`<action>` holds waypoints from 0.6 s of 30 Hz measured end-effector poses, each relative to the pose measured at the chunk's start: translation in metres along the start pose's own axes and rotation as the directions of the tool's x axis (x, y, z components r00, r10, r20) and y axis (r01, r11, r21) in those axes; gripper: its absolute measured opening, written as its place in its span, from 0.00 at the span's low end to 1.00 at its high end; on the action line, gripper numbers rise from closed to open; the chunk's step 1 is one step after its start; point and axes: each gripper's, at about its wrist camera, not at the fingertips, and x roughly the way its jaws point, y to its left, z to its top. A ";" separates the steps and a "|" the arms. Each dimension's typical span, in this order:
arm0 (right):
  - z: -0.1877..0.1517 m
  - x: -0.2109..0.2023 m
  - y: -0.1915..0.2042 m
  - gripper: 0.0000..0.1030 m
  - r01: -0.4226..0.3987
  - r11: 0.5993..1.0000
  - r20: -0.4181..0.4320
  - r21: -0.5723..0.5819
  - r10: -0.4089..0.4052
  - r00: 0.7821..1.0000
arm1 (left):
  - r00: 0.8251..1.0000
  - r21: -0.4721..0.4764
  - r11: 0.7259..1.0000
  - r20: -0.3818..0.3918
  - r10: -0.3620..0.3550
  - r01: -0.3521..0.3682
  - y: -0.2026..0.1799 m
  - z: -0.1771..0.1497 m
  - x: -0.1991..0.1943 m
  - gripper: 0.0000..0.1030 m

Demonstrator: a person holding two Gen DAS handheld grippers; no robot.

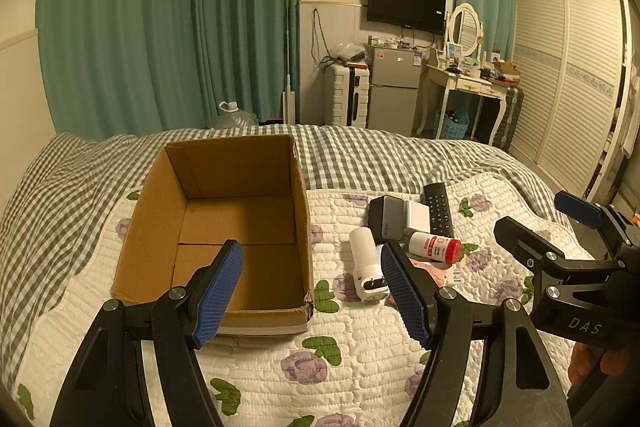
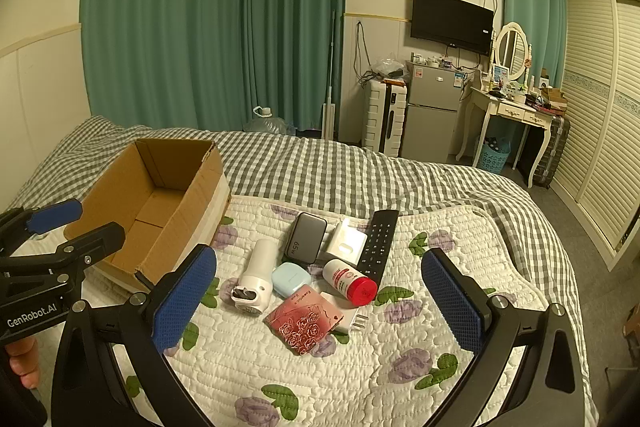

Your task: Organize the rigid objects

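Note:
An open cardboard box [image 1: 240,219] stands on the bed, bare inside; it shows in the right wrist view [image 2: 160,203] too. Right of it lies a cluster: white handheld device [image 2: 256,277], black 65W charger [image 2: 306,239], white box [image 2: 347,241], black remote [image 2: 378,241], red-capped white bottle [image 2: 350,281], light-blue case [image 2: 289,279], pink rose-patterned card [image 2: 304,319], white plug adapter [image 2: 350,319]. My left gripper [image 1: 312,291] is open and empty above the box's near right corner. My right gripper [image 2: 320,301] is open and empty above the cluster.
The bed has a floral quilt [image 2: 360,367] over a grey checked cover [image 2: 340,171]. Beyond the bed are green curtains [image 2: 216,27], a white suitcase [image 2: 384,115], a small fridge [image 2: 432,111], a dressing table [image 2: 508,111] and a louvred wardrobe [image 2: 600,115].

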 end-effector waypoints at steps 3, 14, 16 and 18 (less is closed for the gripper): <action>0.000 0.000 0.000 1.00 -0.001 1.000 0.000 0.000 0.001 1.000 | 1.000 0.000 1.000 0.000 0.000 0.000 0.000 0.000 0.000 0.72; -0.007 -0.001 -0.002 1.00 -0.034 0.999 0.000 -0.002 0.034 0.999 | 1.000 0.001 1.000 0.014 0.025 -0.025 -0.006 0.004 -0.005 0.72; -0.004 -0.003 -0.006 1.00 -0.029 1.000 0.004 -0.001 0.029 1.000 | 1.000 0.010 1.000 0.017 0.026 -0.026 -0.012 0.007 -0.005 0.72; 0.004 -0.006 -0.013 1.00 -0.019 1.000 0.002 0.000 0.019 1.000 | 0.999 0.020 0.999 0.013 0.037 -0.037 -0.020 0.008 -0.002 0.72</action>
